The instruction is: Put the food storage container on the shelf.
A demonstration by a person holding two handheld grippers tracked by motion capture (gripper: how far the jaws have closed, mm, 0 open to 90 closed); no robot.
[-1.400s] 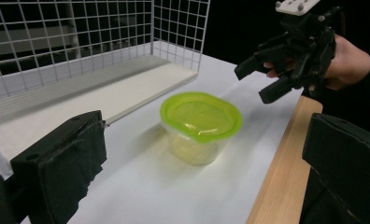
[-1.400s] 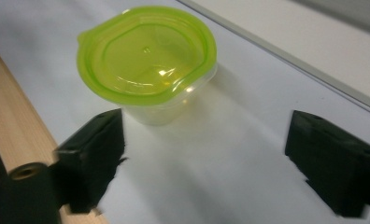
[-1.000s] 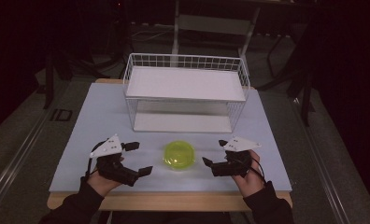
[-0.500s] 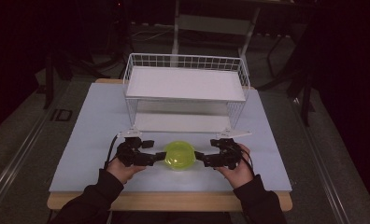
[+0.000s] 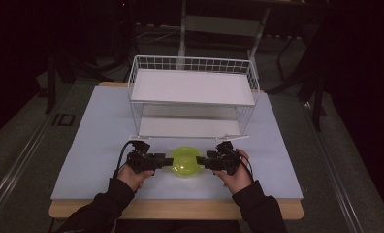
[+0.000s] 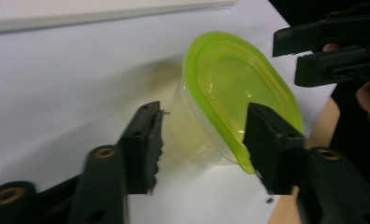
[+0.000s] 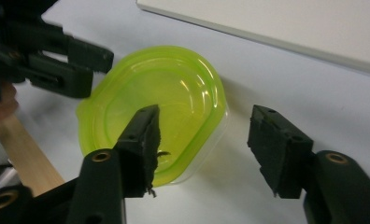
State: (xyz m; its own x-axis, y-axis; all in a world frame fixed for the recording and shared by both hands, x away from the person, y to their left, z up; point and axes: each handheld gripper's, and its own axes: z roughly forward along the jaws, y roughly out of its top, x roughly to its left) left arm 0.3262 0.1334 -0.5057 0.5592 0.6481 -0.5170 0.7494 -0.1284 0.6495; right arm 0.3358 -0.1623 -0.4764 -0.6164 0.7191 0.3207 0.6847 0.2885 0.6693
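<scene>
- Green-lidded container sits on the pale mat, near its front edge, just in front of the white wire rack (rack stands at mat's middle, toward the far side).
- Container: clear tub under a translucent lime lid, upright on the mat; nothing visible inside.
- Left gripper comes at the container from its left side, right gripper from its right; both point inward, toward each other, with the container between them.
- Left gripper view: jaws spread apart. The container lies ahead in the gap; the jaw at that view's right overlaps the lid's rim, the other jaw stands off beside the tub wall. Cannot tell whether either pad actually touches.
- Right gripper view: jaws likewise spread. The container lies ahead and toward that view's left; one jaw overlaps the lid, the other hangs over bare mat, well apart from the tub (so the tub is off-centre in this gap).
- Neither gripper is clamped on anything.
- Each gripper view shows the opposite gripper's jaws just beyond the container's far rim.
- A hand holds each gripper; dark sleeves come in over the table's wooden front edge.
</scene>
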